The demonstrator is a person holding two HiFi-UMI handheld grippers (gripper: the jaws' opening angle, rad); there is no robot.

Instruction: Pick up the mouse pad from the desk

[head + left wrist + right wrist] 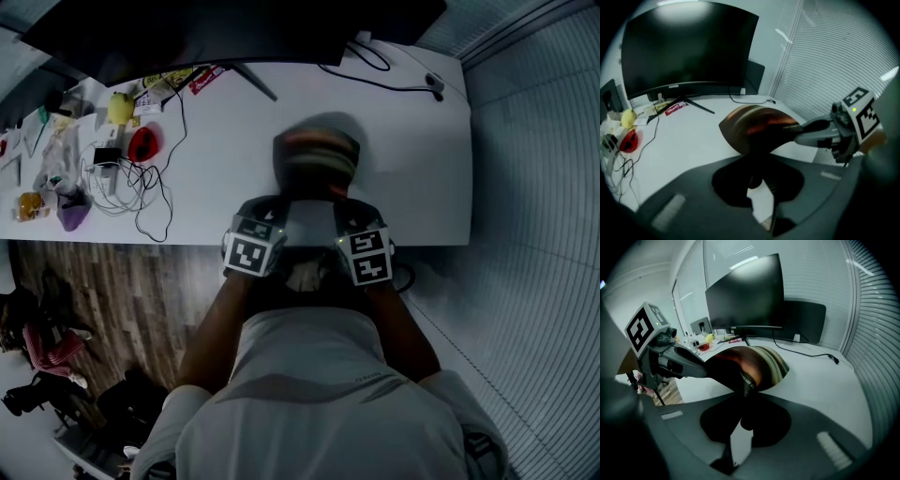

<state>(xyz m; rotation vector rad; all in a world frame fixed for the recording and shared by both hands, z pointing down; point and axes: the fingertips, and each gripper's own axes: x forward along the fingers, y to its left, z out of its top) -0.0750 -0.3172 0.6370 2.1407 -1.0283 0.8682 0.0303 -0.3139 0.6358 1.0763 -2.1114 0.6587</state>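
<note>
The mouse pad (316, 157), round with a dark brown and orange print, hangs bent above the white desk (422, 178), off its surface and blurred. My left gripper (267, 214) is shut on its near left edge and my right gripper (352, 214) on its near right edge. In the left gripper view the mouse pad (754, 127) rises from the left gripper (757, 157), and the right gripper (815, 133) pinches it from the right. The right gripper view shows the mouse pad (752, 363) folded into the right gripper (745, 392), with the left gripper (682, 363) at its left.
A large dark monitor (187, 28) stands at the desk's back edge. Tangled cables (141, 192), a red object (142, 142), a yellow object (119, 108) and small clutter fill the desk's left end. A black cable (394, 80) lies at the back right. A slatted blind (544, 187) runs along the right.
</note>
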